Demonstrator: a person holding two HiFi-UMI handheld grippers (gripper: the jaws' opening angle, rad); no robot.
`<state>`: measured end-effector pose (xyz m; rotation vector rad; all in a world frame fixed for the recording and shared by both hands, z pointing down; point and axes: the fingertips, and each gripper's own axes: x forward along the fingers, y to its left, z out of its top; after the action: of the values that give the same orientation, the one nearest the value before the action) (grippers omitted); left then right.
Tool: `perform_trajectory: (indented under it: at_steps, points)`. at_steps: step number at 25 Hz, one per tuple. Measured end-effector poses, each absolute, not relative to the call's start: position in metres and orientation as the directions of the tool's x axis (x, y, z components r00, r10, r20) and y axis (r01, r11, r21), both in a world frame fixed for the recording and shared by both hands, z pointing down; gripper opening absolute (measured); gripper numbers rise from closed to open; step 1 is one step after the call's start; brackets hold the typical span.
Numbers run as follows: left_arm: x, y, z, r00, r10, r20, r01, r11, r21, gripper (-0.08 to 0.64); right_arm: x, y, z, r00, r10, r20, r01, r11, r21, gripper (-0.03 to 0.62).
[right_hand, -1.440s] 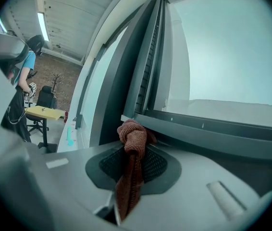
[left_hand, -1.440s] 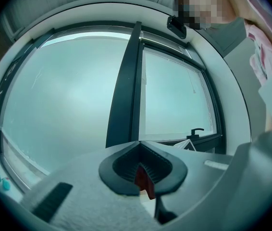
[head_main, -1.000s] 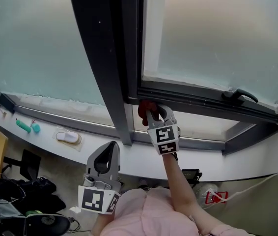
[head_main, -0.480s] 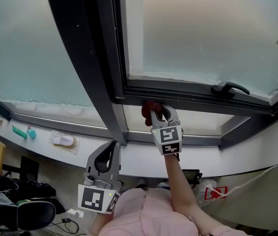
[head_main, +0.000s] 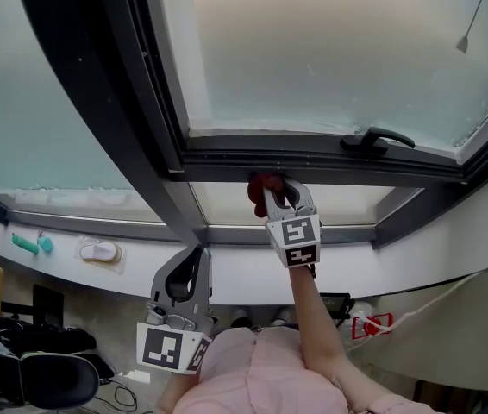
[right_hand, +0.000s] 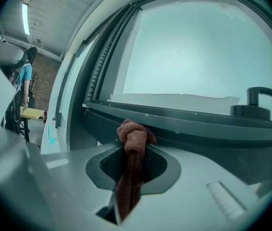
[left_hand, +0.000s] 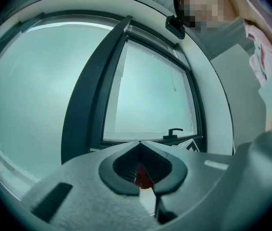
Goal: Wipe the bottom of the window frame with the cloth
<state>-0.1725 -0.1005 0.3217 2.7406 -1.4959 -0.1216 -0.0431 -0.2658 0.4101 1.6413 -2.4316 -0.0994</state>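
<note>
The cloth is rust-red with a coarse woven texture. Its top is bunched into a knot-like wad, and the rest hangs as a narrow strip down between the closed jaws of the right gripper, which holds it upright. The wad touches the near face of the window frame, a dark grey metal frame whose bottom rail runs left to right under a frosted pane. The cloth sits on the left part of that rail, near the left corner and well apart from the right end.
</note>
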Motion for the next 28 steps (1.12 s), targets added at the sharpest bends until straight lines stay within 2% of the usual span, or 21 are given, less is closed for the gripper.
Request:
perform_trajectory:
  at_steps: [28]
  points:
    - [-0.101, -0.096, 0.315, 0.562, -0.823, -0.075, -0.823, -0.566, 0.045, -0.002, 0.060, -0.252, 0.405, -0.277, -0.951, 0.135, -0.942, 0.297, 0.158, 0.064]
